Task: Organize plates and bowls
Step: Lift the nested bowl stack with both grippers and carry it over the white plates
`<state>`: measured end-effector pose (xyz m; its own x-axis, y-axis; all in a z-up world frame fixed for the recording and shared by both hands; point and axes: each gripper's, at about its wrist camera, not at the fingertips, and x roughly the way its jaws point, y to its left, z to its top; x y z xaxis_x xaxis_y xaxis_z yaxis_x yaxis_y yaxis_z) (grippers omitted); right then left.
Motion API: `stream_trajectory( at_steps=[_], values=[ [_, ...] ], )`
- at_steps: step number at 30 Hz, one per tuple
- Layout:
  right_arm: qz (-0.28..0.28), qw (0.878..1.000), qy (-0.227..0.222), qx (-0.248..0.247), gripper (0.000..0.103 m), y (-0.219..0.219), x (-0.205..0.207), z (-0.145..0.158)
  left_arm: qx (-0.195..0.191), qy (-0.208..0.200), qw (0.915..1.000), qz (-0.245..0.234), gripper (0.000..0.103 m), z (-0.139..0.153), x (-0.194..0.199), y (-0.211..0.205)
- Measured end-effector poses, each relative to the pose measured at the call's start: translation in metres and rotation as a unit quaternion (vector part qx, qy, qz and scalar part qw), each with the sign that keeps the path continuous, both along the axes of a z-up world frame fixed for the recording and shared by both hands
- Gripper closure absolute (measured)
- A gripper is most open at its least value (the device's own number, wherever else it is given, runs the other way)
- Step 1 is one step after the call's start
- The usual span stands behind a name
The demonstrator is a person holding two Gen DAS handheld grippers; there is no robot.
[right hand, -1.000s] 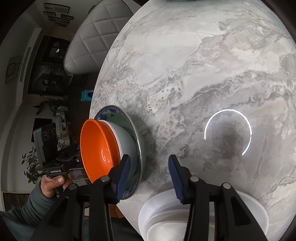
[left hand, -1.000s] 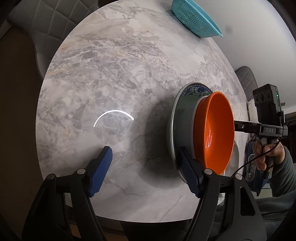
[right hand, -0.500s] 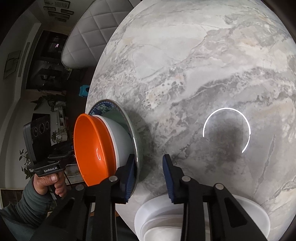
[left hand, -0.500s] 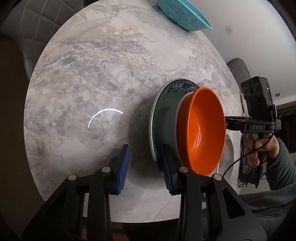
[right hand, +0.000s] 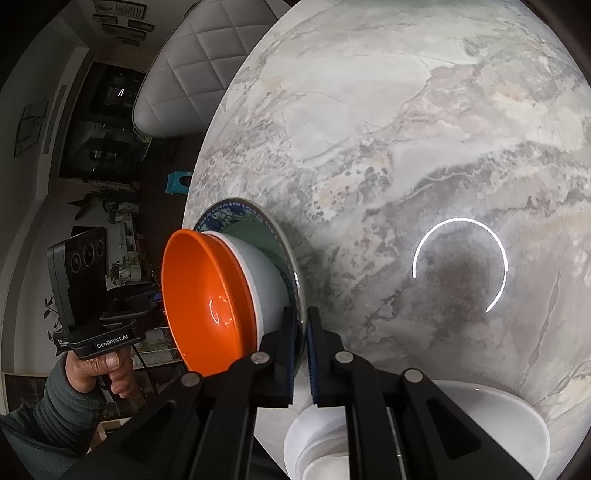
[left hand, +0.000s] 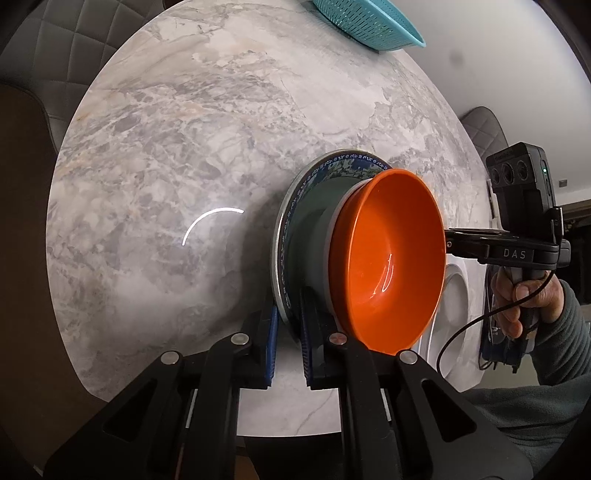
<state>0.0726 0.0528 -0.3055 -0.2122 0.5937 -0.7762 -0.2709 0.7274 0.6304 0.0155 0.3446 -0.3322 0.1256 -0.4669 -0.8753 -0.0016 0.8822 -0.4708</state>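
Pinching opposite edges of the blue-patterned round plate point(left hand: 332, 168), the left claw point(left hand: 288, 343) and right claw point(right hand: 301, 354) are both clenched on its rim, each claw straddling it edge-on. The plate carries a white bowl point(right hand: 266, 277) nested under a glossy orange bowl point(left hand: 388, 258), near the marble tabletop point(left hand: 184, 129) edge nearest the person. Readable writing: "DAS" on the right claw's body, "GenRobot.AI" on the left.

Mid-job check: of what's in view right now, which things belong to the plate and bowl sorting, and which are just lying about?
Part of the job:
- blue-patterned plate, its rim pinched by the left tool and the right tool
- white bowl on that plate
- orange bowl nested on top
- white dishes at the near table edge

Lying about:
- teal colander
- marble table
- quilted chair
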Motion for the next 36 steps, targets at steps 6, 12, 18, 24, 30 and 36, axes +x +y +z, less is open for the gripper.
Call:
stream_trajectory(
  at_steps=[6,12,18,24,30,36],
  values=[
    [-0.01,1.0,0.006,-0.006,0.093,0.0,0.0,0.0,0.004,0.012,0.9998,0.017,0.094,-0.002,0.002,-0.002],
    [-0.021,1.0,0.015,-0.008,0.093,-0.004,0.002,0.0,0.003,0.015,0.9997,0.019,0.095,0.001,0.004,-0.003],
    [-0.028,1.0,0.013,-0.008,0.093,-0.006,0.003,0.004,-0.003,0.011,0.9998,0.017,0.095,0.009,0.004,-0.003],
    [-0.044,0.999,0.009,-0.004,0.093,-0.015,0.0,0.017,-0.011,0.002,0.9999,0.008,0.096,0.028,0.004,-0.008],
    [-0.076,0.997,-0.003,-0.004,0.093,-0.035,-0.009,0.041,-0.021,-0.019,0.9992,-0.029,0.096,0.061,0.001,-0.029],
    [-0.132,0.991,-0.017,-0.013,0.093,-0.074,-0.03,0.069,-0.04,-0.028,0.9951,-0.086,0.096,0.083,-0.007,-0.07]
  ],
)
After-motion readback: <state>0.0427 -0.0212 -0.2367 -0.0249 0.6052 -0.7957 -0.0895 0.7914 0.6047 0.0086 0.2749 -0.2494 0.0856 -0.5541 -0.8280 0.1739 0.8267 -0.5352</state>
